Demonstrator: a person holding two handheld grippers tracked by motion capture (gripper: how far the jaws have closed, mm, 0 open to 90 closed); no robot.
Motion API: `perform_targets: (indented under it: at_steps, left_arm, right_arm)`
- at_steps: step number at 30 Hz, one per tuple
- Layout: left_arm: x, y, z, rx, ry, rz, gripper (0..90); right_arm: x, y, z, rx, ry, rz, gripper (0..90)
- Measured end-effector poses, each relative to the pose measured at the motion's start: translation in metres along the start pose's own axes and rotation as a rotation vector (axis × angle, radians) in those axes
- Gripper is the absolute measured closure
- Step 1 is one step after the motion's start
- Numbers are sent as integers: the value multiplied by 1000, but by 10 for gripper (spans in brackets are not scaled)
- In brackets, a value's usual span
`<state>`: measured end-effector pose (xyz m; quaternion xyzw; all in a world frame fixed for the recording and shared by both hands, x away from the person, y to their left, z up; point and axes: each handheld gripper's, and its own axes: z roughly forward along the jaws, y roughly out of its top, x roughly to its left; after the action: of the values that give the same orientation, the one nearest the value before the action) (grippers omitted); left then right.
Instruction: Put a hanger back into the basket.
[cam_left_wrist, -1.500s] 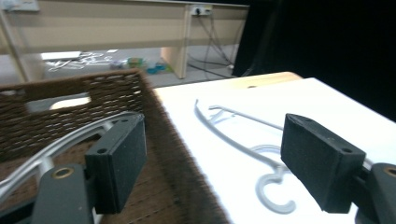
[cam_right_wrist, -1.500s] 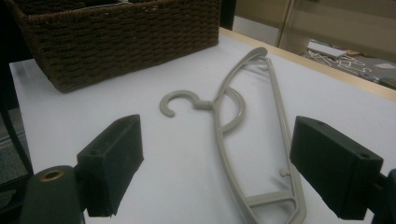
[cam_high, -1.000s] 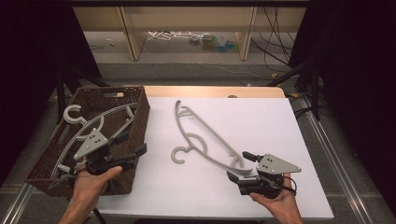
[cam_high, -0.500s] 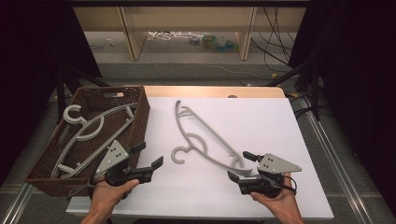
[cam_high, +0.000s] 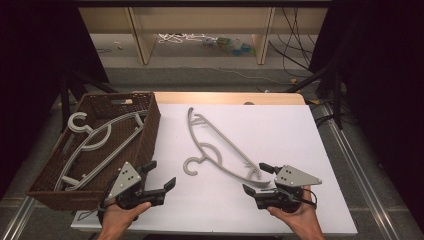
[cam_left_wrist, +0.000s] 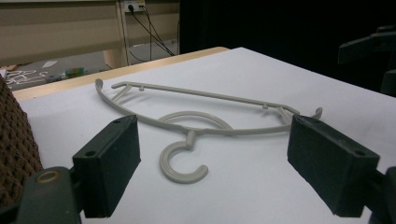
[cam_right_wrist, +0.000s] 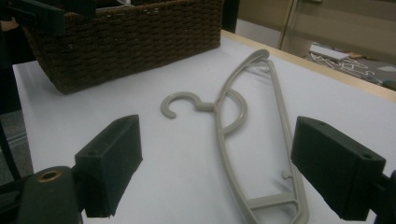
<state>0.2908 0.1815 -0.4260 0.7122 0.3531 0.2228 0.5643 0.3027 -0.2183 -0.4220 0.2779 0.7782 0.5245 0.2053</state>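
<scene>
Nearest me, the left gripper and right gripper hover low, jaws spread and empty, both aimed inward. Between them a grey hanger lies flat on the white table, probably awaiting transfer. Beyond, the wicker basket already holds similar hangers.

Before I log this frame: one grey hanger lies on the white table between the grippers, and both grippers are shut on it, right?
Not quite. The grey hanger does lie on the white table between them, but both the left gripper and the right gripper are open and clear of it, as both gripper views show.
</scene>
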Motion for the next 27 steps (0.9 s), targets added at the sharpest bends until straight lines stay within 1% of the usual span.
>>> perform_targets:
  at_steps: [1, 2, 3, 4, 5, 6, 7, 8, 9, 12, 13, 14, 15, 16, 18, 19, 20, 21, 23, 24, 25, 26, 27]
  left_arm:
    - [-1, -1, 1, 8, 4, 3, 169]
    - [-1, -2, 2, 4, -2, -1, 170]
    - [-2, -3, 2, 12, -2, 3, 170]
    - [-2, -4, 3, 5, -13, 7, 169]
    - [-3, -5, 3, 12, -5, 11, 170]
    - [-3, -5, 3, 13, -7, 12, 170]
    - [-3, -5, 4, 11, -9, 14, 170]
    - [-3, -5, 4, 9, -8, 15, 170]
    - [-3, -5, 3, 11, -8, 19, 169]
    - [-3, -6, 2, 4, -5, 5, 169]
    - [-2, -6, 3, -8, -11, 6, 170]
    - [-1, -5, 1, 0, -3, 12, 170]
    - [0, -5, 1, -1, -4, 15, 170]
    - [0, -5, 1, -2, 0, 14, 170]
    - [1, -5, 1, -5, 1, 15, 170]
    - [1, -5, 1, -7, 2, 16, 170]
    - [1, -5, 0, -7, 1, 19, 170]
    - [1, -6, 1, -7, 1, 8, 170]
    - [1, -5, 0, -7, 1, 18, 169]
    - [1, -5, 0, -7, 0, 4, 170]
    - [1, -5, 0, -8, -3, 21, 170]
    - [1, -5, 0, -7, -3, 21, 170]
    - [1, -5, 0, -6, -4, 21, 170]
  right_arm:
    - [1, 0, 1, 1, 9, 7, 170]
    - [1, 0, 1, 18, 24, 18, 164]
    - [1, 1, 2, 28, 13, 5, 163]
    - [1, 0, 5, 29, 24, 7, 163]
    - [1, 2, 6, 47, 14, -7, 163]
    - [0, 3, 8, 53, 18, -18, 163]
    - [1, 5, 10, 72, 21, -23, 164]
    - [0, 7, 14, 75, 27, -42, 165]
    - [-1, 9, 17, 85, 38, -51, 165]
    - [-4, 16, 31, 163, 44, -89, 166]
    - [-5, 18, 35, 186, 48, -106, 181]
    - [-7, 19, 42, 191, 45, -132, 201]
    - [-8, 20, 47, 214, 45, -144, 198]
    - [-10, 21, 56, 250, 51, -149, 193]
    - [-11, 22, 67, 302, 67, -155, 204]
    - [-11, 23, 73, 342, 82, -146, 214]
    - [-11, 23, 80, 362, 87, -154, 233]
    - [-11, 23, 85, 385, 92, -157, 254]
    - [-13, 23, 98, 437, 105, -172, 281]
    - [-13, 23, 102, 454, 106, -173, 308]
    - [-15, 23, 106, 477, 109, -164, 341]
    - [-17, 23, 111, 513, 124, -158, 352]
    - [-18, 23, 115, 527, 125, -158, 354]
